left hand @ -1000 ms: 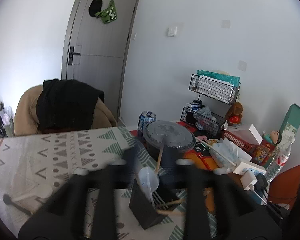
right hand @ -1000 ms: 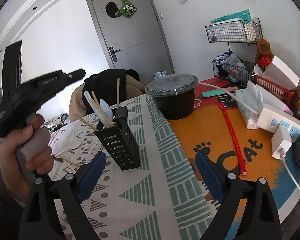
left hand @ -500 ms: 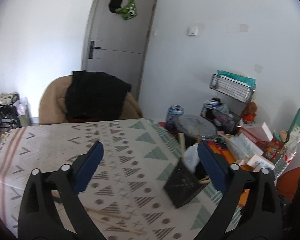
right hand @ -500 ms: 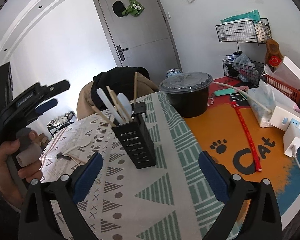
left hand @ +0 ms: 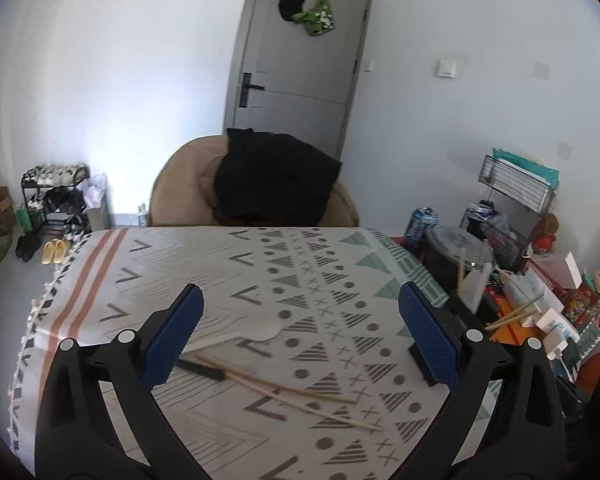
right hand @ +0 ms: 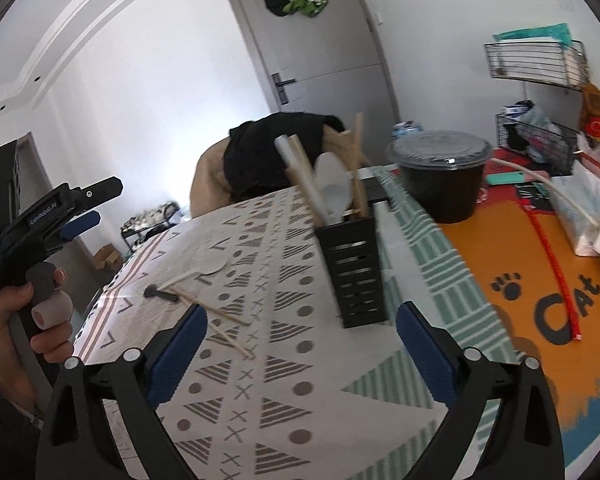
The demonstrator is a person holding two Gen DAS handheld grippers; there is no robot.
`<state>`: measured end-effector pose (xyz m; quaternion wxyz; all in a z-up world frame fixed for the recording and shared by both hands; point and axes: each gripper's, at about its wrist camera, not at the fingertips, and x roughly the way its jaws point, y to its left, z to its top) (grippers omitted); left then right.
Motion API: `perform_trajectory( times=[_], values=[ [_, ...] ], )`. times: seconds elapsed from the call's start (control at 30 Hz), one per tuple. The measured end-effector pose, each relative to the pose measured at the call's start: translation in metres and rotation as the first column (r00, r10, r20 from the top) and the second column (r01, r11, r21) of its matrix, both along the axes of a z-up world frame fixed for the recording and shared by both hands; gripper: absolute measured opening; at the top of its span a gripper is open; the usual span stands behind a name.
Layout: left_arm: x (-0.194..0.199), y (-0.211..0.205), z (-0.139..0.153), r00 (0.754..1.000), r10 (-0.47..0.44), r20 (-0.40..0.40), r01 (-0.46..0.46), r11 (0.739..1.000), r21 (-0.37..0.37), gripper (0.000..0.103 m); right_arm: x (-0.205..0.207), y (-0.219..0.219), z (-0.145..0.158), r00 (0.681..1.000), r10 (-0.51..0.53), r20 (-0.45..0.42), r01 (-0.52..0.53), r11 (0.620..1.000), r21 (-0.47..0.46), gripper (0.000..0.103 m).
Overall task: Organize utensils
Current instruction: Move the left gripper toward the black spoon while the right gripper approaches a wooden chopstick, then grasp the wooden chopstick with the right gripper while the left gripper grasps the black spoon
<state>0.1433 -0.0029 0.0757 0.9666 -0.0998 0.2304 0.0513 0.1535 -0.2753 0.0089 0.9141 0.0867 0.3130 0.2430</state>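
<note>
A black slotted utensil holder [right hand: 354, 276] stands upright on the patterned tablecloth with white spoons and wooden chopsticks in it. In the left wrist view only its utensils [left hand: 474, 288] show, past the right finger. Loose on the cloth lie a white spoon [left hand: 260, 330], a pair of chopsticks [left hand: 284, 392] and a black-handled utensil [left hand: 200, 368]. My left gripper [left hand: 300, 332] hangs open above them, empty. A hand holds that left gripper [right hand: 100, 204] at the left of the right wrist view. My right gripper [right hand: 302, 354] is open and empty, just short of the holder.
A lidded black bowl [right hand: 440, 176] sits behind the holder, beside an orange cat mat [right hand: 540, 280]. Wire racks [right hand: 536, 60], boxes and a charger [left hand: 556, 332] crowd the right side. A chair with a black garment [left hand: 276, 184] stands beyond the table's far edge.
My left gripper's jaws widened from a narrower gap at the holder and swung left over the loose utensils. The right gripper drew closer to the holder.
</note>
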Motion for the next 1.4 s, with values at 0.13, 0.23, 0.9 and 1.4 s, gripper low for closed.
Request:
perform_trajectory(
  times=[0.13,0.23,0.9,1.4],
  values=[
    [-0.009,0.02,-0.006,0.999,0.036,-0.015,-0.036,0.999,-0.006,0.097,0.0,0.016,-0.004,0.999,0.039,-0.014,-0.039,0.999,-0.014,0.086],
    [-0.012,0.031,-0.013,0.997,0.061,-0.04,-0.061,0.998,-0.016,0.097,0.001,0.027,-0.01,0.997,0.068,-0.032,-0.069,0.997,-0.027,0.083],
    [-0.023,0.109,-0.067,0.971,0.172,-0.168,-0.202,0.962,-0.184,0.097,0.017,0.089,-0.063,0.962,0.196,-0.188,-0.217,0.971,-0.097,0.052],
    [-0.041,0.147,-0.081,0.954,0.235,-0.185,-0.276,0.931,-0.241,0.091,0.037,0.133,-0.085,0.958,0.207,-0.201,-0.259,0.923,-0.285,0.032]
  ],
)
